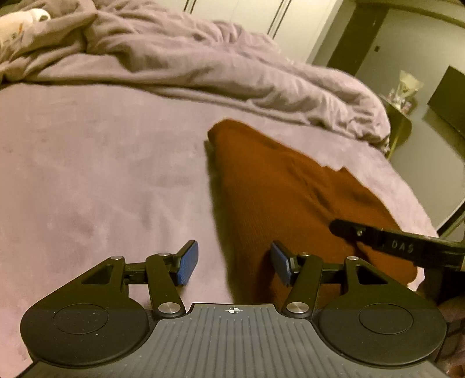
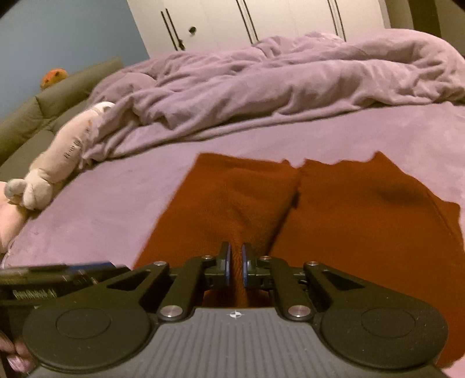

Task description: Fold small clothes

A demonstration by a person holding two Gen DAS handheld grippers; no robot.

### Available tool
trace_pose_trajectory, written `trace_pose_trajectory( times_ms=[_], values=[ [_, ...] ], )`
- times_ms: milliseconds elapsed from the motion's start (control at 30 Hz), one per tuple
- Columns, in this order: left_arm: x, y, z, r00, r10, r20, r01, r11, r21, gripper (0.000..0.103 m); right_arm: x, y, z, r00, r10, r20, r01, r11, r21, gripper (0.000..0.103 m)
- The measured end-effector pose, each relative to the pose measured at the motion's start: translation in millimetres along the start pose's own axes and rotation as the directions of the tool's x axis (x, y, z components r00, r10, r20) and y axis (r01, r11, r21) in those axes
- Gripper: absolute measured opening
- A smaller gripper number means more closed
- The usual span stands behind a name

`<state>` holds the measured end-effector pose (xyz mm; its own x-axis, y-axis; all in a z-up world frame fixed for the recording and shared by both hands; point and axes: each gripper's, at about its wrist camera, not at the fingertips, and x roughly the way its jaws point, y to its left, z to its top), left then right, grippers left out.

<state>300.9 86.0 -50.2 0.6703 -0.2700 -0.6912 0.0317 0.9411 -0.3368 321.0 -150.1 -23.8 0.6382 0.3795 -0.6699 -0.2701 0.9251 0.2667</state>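
Garment: a rust-brown knitted piece (image 2: 334,221), fine ribbed weave, lying on the bed near its front edge; in the right wrist view it shows two flat lobes meeting at a seam-like crease, the far hem jagged in outline.
Garment shape, left wrist view: the same rust-brown cloth (image 1: 279,186) tapers to a rounded point away from the camera, one long edge lifted and casting a dark shadow on the cover.
Right gripper: the right gripper (image 2: 235,266) has its jaws closed on a raised ridge of the garment, the blue pads pressed against a thin fold of knit between them.
Left gripper: the left gripper (image 1: 232,263) has its jaws wide apart, nothing between them; one ribbed blue pad (image 1: 187,263) is over the bare cover, the other over the garment's edge.
Bed cover: a mauve sheet (image 1: 96,174), soft and velvety, smooth and flat.
Duvet: a rumpled mauve duvet (image 2: 276,84), heaped in deep folds across the far side of the bed.
Soft toy: a pale plush toy (image 2: 55,162), long-bodied, lying at the duvet's left end.
Wardrobe: white doors (image 2: 221,20) with slim dark vertical handles behind the bed.
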Motion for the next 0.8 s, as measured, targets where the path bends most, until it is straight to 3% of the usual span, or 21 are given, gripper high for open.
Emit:
trace_pose_trajectory(
  times_ms=[100,167,233,300,400,533,633,800],
  values=[
    [9,-2,-4,1.0,-0.011,-0.023,0.011,1.0,-0.001,0.061,4,-9,-2,0.999,-0.003,-0.041,0.003,1.0,0.02,0.012],
    [9,-1,-4,1.0,-0.011,-0.017,0.012,1.0,0.011,0.061,-5,-17,2,1.0,-0.018,-0.006,0.019,0.998,0.064,0.037],
    [10,2,-5,1.0,-0.021,-0.023,0.021,1.0,-0.009,0.061,-8,-30,6,0.998,-0.054,0.017,0.052,0.993,0.101,0.049],
    [10,4,-4,0.999,-0.026,-0.027,0.026,0.999,-0.027,0.061,-1,-45,7,0.999,-0.051,-0.013,0.052,0.984,0.168,0.049],
    [11,1,-4,1.0,-0.018,-0.024,0.018,1.0,-0.016,0.061,14,-63,6,0.998,0.024,-0.055,-0.007,0.958,0.287,0.05],
    [11,0,-3,1.0,-0.014,-0.026,0.013,1.0,-0.011,0.061,26,-63,12,0.986,0.165,-0.027,-0.143,0.914,0.381,0.066],
    [11,-1,-2,1.0,-0.008,-0.027,0.008,1.0,-0.007,0.061,35,-47,20,0.986,0.163,-0.036,-0.141,0.928,0.346,0.066],
    [12,-4,-4,1.0,0.006,-0.018,-0.006,1.0,0.002,0.061,38,-11,30,0.995,0.086,-0.052,-0.076,0.983,0.166,0.065]
  ],
)
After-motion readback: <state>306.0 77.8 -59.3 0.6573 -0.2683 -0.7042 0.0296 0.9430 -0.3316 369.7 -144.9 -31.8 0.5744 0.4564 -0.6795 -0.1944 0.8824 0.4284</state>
